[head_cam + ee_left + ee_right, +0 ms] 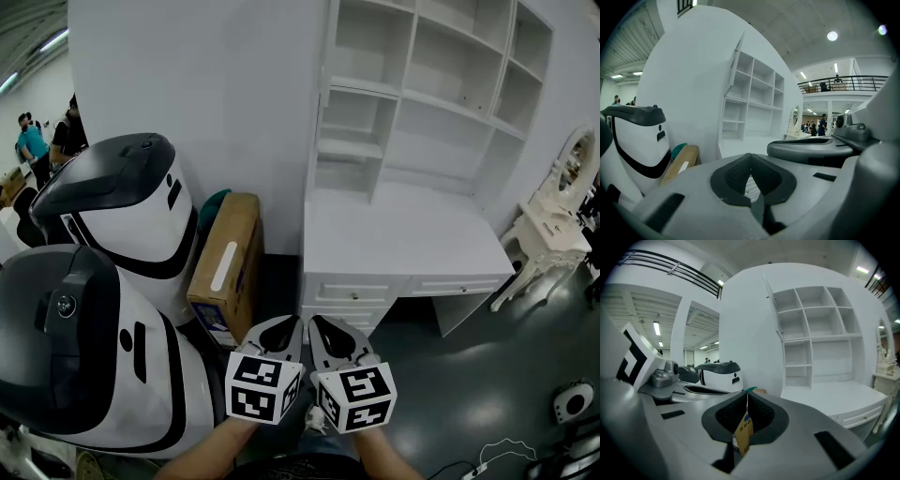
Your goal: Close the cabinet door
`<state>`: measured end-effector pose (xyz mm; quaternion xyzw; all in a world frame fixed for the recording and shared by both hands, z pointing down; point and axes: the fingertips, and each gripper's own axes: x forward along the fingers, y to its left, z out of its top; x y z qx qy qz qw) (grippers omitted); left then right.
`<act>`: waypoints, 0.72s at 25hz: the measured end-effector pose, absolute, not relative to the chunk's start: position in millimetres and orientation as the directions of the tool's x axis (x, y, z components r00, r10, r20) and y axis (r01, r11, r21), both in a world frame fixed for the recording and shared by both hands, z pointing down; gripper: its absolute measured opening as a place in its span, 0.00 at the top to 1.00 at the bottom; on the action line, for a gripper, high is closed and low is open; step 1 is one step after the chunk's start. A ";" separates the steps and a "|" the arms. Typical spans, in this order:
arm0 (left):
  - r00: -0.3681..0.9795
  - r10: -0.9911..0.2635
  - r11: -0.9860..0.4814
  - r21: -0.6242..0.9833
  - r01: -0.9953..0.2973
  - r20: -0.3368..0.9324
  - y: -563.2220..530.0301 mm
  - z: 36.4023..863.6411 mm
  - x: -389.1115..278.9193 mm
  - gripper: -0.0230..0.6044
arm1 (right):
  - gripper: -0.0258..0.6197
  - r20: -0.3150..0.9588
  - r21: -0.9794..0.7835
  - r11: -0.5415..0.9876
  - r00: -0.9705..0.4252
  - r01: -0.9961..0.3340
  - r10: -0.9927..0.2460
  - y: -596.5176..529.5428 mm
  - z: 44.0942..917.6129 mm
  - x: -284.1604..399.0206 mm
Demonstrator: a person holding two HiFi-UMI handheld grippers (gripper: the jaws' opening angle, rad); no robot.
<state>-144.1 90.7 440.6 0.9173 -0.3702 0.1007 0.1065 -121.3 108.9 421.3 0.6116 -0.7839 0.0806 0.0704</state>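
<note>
- The cabinet door (pixel 325 56) stands swung open, edge-on to me, at the left side of the white shelf unit (pixel 441 84).
- My left gripper (pixel 284 325) and right gripper (pixel 322 325) sit side by side in front of the shelf unit, low by its drawers in the head view and well apart from the door.
- Both claws are pinched together, tips meeting, with nothing gripped.
- Just left of the shelf unit a cardboard box (pixel 225 267) leans at the wall; further left are two white-and-black machines (pixel 131 216).
- Right of the shelf unit stands a white dressing table (pixel 553 234) with an oval mirror.
</note>
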 end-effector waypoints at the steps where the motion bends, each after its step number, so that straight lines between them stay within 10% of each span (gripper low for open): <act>1: 0.704 -0.660 -0.701 0.121 -0.703 0.263 84.2 440.3 -140.6 0.95 | 0.93 0.208 -0.042 0.241 -0.244 -0.970 -0.947 102.3 421.1 -117.6; 18: 0.671 -0.692 -0.670 0.108 -0.734 0.268 -22.9 421.3 -65.6 0.95 | 0.93 0.184 -0.054 0.301 -0.305 -0.952 -0.934 -6.5 401.2 -43.2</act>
